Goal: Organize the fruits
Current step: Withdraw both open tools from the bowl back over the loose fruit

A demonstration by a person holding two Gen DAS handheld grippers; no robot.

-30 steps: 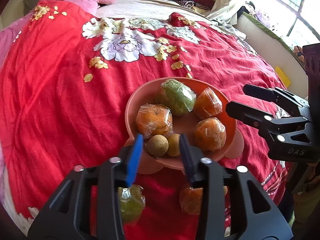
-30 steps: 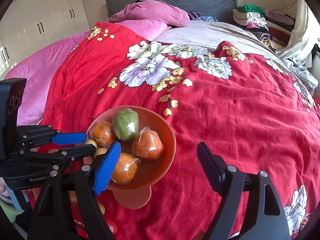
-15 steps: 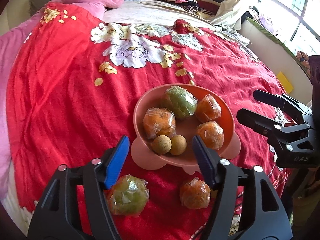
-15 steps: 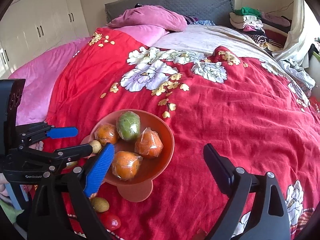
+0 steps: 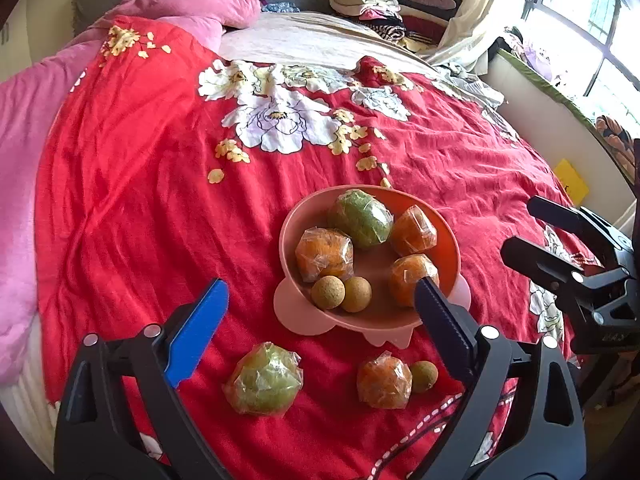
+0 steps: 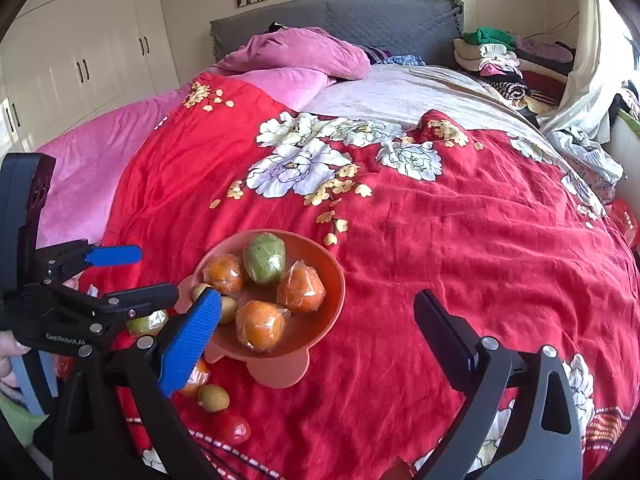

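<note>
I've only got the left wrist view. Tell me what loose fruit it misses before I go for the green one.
Observer: One small red fruit lies on the blanket beside the small brownish fruit, nearer the bed's edge.
Operator: Now give me the left gripper from the side.
Observer: In the right wrist view the left gripper is open, and the wrapped green fruit shows just below its lower finger. I cannot tell whether they touch.
</note>
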